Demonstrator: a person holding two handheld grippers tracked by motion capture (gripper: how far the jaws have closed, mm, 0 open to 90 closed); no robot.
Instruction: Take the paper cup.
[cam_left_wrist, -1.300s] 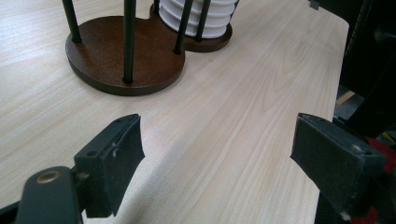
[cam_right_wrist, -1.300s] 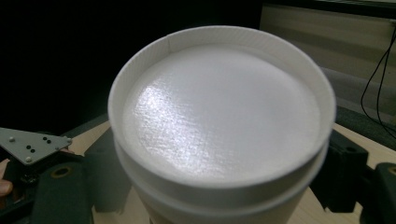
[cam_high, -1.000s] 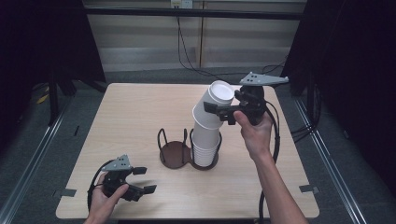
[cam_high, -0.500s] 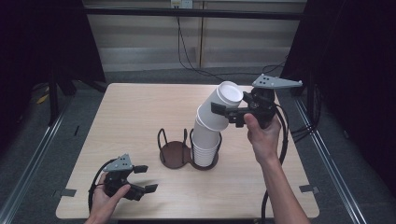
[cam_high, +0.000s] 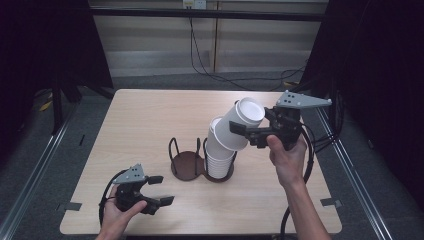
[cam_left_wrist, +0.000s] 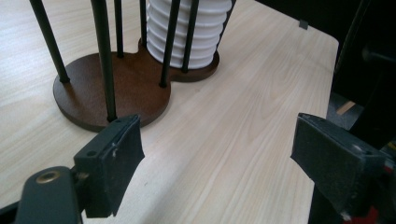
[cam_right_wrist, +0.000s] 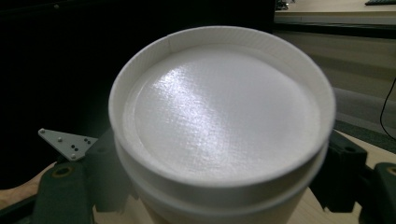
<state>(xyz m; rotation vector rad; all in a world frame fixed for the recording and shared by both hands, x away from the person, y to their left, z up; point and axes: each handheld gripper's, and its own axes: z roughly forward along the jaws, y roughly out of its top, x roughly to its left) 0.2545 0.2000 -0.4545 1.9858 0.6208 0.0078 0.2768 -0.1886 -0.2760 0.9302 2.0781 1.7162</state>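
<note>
On the table (cam_high: 150, 115), a brown holder (cam_high: 186, 165) keeps a stack of cups (cam_high: 220, 162) upright in its right ring. The right gripper (cam_high: 245, 131) clamps a tilted cup (cam_high: 240, 125), bottom up and leaning right, apparently free of the stack (its mouth is hidden). The left gripper (cam_high: 157, 192), jaws wide and empty, rests near the holder.

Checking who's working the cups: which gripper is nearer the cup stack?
Right. The right gripper is clamped on the cup stack's tilted top; the left gripper sits open near the table's front-left edge.
</note>
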